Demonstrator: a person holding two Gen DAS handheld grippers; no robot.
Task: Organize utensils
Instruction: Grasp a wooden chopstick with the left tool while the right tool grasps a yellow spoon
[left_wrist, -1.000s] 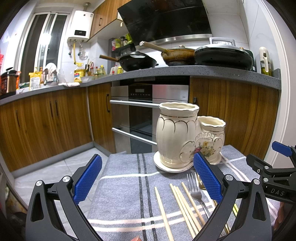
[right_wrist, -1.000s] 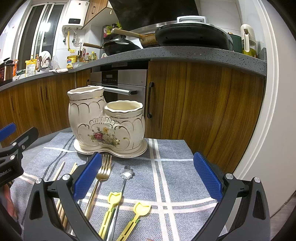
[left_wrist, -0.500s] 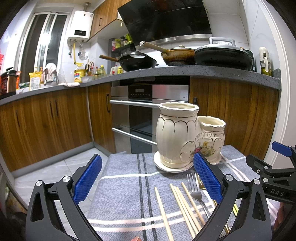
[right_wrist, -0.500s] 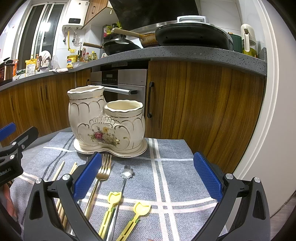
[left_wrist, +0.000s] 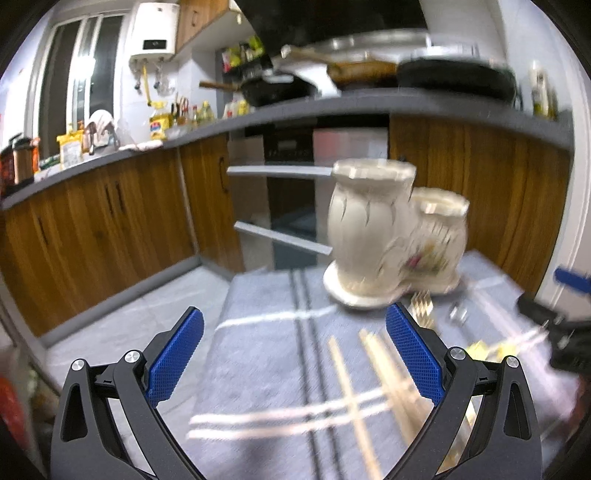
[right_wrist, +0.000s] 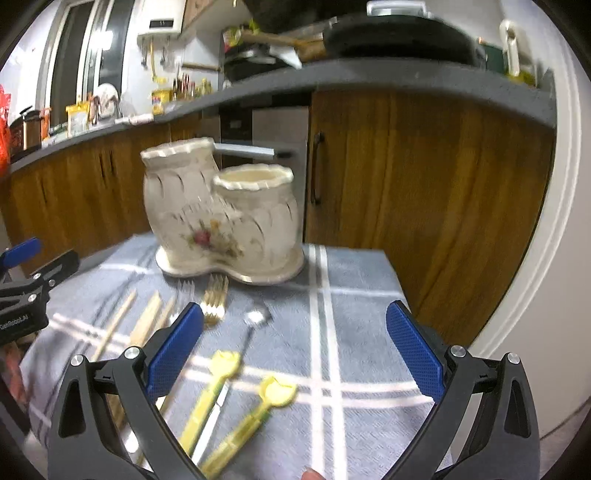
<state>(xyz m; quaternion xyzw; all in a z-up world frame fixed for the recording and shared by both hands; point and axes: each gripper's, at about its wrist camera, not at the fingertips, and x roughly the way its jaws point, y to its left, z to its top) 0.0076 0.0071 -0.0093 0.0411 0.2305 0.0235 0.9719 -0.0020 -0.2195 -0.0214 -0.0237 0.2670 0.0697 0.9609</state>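
My left gripper (left_wrist: 294, 350) hangs wide apart and empty over the grey striped cloth (right_wrist: 354, 280) near its left edge, chopsticks (right_wrist: 147, 317), forks (right_wrist: 216, 299) and yellow-handled utensils (right_wrist: 236, 402) lie before the two-pot ceramic holder (right_wrist: 221, 218), and my right gripper (right_wrist: 294, 350) gapes empty nearer the right edge.

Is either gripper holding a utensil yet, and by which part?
Nothing is held. The left gripper and right gripper are both open and empty, above the chopsticks and fork lying on the cloth.
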